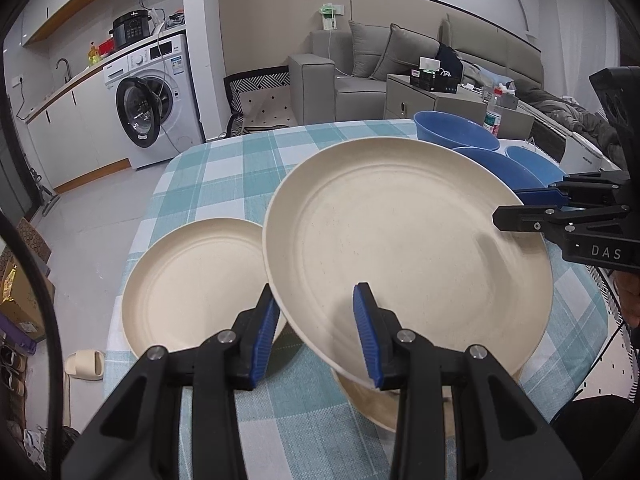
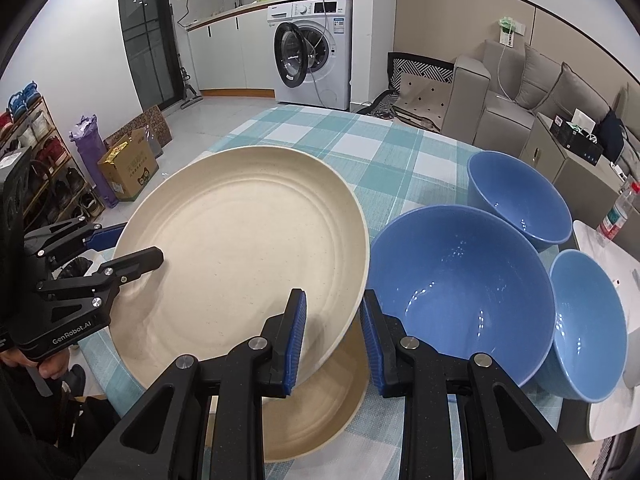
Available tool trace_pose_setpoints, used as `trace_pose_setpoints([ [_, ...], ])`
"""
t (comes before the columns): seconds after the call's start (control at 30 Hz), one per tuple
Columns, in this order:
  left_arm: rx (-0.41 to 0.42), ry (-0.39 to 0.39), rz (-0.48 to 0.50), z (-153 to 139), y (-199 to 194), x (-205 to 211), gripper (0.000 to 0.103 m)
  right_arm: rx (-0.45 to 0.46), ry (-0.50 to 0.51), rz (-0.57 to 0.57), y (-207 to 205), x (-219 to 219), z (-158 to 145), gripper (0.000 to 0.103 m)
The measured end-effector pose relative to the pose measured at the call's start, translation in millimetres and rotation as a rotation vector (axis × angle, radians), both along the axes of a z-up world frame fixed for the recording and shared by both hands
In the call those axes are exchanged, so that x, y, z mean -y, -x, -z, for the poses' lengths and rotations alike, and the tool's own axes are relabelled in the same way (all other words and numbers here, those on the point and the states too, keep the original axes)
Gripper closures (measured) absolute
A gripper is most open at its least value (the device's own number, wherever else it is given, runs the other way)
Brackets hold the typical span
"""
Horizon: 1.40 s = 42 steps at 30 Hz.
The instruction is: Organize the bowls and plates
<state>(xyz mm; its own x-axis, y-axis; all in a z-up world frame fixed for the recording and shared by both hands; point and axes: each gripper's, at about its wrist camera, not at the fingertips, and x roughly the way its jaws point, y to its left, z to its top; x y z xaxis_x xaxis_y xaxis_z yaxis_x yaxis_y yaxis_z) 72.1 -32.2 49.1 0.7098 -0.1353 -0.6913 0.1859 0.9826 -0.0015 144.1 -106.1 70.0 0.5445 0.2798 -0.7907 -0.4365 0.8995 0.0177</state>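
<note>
Both hand-held grippers clamp one cream plate (image 1: 400,240) tilted above the checked worktop (image 1: 224,160): the left hand-held gripper (image 1: 320,336) at its 6 o'clock rim, the right hand-held gripper (image 2: 332,340) opposite. Another cream plate (image 1: 192,292) lies at 9 o'clock, three blue bowls (image 2: 460,288) at 3 o'clock.

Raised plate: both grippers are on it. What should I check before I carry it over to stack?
1. Left gripper grip: ok, the rim of the raised plate sits between its fingers.
2. Right gripper grip: ok, it is closed on the opposite rim.
3. Lifted off the plate beneath: ok, a gap shows.
4. Raised plate level: not ok, it is tilted.
5. Side plate free to receive: ok, nothing lies on it.
6. Gap to the nearest blue bowl: cannot tell, the rims look very close.
</note>
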Motion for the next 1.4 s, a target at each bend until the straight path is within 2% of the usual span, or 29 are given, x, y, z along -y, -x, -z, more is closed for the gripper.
trace_pose_setpoints([
  [0.53,-0.037,0.028,0.003,21.0,13.7,-3.0,0.067,-0.014,-0.017,0.013,23.8,0.8,22.8,0.075],
  [1.4,-0.037,-0.016,0.021,35.8,16.9,15.8,0.067,0.021,-0.045,0.086,53.0,14.0,52.6,0.073],
])
